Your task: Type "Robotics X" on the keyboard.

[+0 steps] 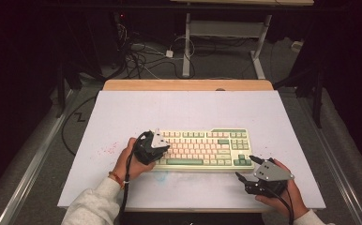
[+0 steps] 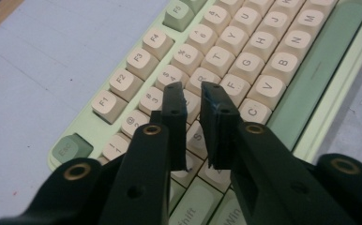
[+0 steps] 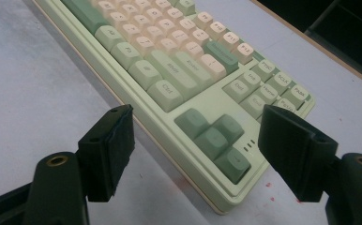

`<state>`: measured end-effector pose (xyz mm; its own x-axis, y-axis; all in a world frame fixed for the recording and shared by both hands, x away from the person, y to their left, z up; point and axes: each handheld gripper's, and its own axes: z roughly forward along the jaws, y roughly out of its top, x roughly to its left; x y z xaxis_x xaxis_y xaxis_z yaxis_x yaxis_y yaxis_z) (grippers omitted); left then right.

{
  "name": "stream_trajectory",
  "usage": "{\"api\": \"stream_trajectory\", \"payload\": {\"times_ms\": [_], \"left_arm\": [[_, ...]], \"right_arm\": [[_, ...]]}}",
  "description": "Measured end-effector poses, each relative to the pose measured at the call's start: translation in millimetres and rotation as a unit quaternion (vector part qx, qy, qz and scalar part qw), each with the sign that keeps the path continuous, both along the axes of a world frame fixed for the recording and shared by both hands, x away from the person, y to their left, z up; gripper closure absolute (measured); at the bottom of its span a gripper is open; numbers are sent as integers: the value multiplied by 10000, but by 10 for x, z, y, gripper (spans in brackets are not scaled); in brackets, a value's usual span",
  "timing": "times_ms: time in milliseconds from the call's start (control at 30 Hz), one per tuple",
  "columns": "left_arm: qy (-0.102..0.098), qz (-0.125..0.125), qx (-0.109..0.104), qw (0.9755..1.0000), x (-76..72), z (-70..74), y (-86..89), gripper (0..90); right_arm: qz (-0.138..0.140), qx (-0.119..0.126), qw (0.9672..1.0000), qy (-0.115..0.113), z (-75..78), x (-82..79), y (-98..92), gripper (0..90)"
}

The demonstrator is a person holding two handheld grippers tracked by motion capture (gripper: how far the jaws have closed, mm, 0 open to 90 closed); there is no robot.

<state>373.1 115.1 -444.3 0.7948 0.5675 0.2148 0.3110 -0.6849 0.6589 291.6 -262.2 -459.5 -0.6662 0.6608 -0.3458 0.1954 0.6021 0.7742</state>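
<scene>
Centrally in the high view, a keyboard (image 1: 202, 149) lies on a white table (image 1: 123, 117), slightly below the middle of the frame, its long side running left to right. At its left end sits the left gripper (image 1: 159, 151), held by the left hand (image 1: 127, 164), which enters from the lower left in a pale sleeve (image 1: 92, 206). In the left gripper view the keyboard (image 2: 245, 61) runs from lower left to upper right, and the left gripper (image 2: 192, 86) has its jaws drawn narrow with only a thin slit between the tips. The tips hang over the letter rows, near the R key (image 2: 202, 77); nothing is clamped between them. Whether they touch a keycap cannot be told.

Further right in the high view, the right gripper (image 1: 245, 168) rests just off the keyboard's lower right corner, held by the right hand (image 1: 287, 192). In the right gripper view the right gripper (image 3: 195, 140) has its jaws spread wide and empty. Between them, in the lower middle of that frame, appears the keyboard (image 3: 188, 101) corner with its green arrow keys (image 3: 214, 138).
</scene>
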Motion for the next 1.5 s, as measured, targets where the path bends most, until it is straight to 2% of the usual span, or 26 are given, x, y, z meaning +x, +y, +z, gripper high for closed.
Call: {"api": "stream_trajectory", "payload": {"times_ms": [267,500,700,733,900,1067,1167,1333,1500], "left_arm": [[-138,69,-78,9998,-15,20,3,656],[-331,182,-102,9992,-43,44,0,511],[-518,217,-306,9980,-84,84,17,351],[-597,222,-321,9975,-91,93,18,325],[-696,251,-392,9965,-129,108,5,248],[-793,197,-449,9956,-166,130,16,224],[-872,171,-365,9954,-190,138,21,220],[-1011,156,-394,9940,-241,159,60,220],[-995,176,-520,9935,-281,164,137,219]], "right_arm": [[-11,6,10000,8,1,-3,2,275],[-10,14,10000,7,3,1,-1,275],[-15,16,10000,5,4,5,-4,275],[-17,16,10000,6,4,6,-5,275],[-40,44,10000,10,9,8,-16,275],[-94,35,9999,7,6,20,-16,275],[-154,83,9998,35,13,31,-25,274],[-218,172,9996,73,28,39,-41,260],[-231,185,9995,59,36,42,-42,256]]}}
